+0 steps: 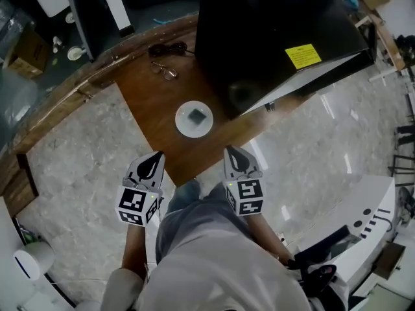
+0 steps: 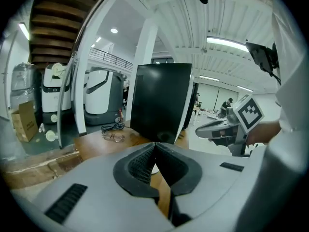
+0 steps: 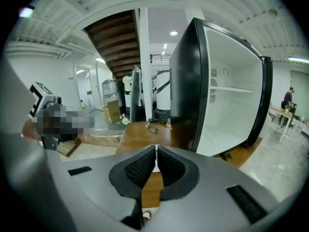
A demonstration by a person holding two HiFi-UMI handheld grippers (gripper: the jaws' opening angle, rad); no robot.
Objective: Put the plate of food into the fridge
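Note:
A white plate [image 1: 194, 119] with a small dark portion of food sits on a brown wooden platform [image 1: 152, 105], just in front of a black fridge [image 1: 279, 37]. The fridge door stands open, and its white inside [image 3: 231, 105] shows in the right gripper view. Both grippers hover side by side short of the plate, pointing at it. My left gripper [image 1: 158, 154] is shut and holds nothing, and so is my right gripper [image 1: 229, 150]. Each gripper view shows only a white sliver of the plate past the closed jaws.
A pair of glasses [image 1: 166, 70] and a coiled black cable [image 1: 167, 48] lie at the platform's far end. A cardboard box [image 1: 23, 54] stands at the far left. Pale marble floor [image 1: 84, 154] surrounds the platform. A white machine [image 1: 363, 219] is at the lower right.

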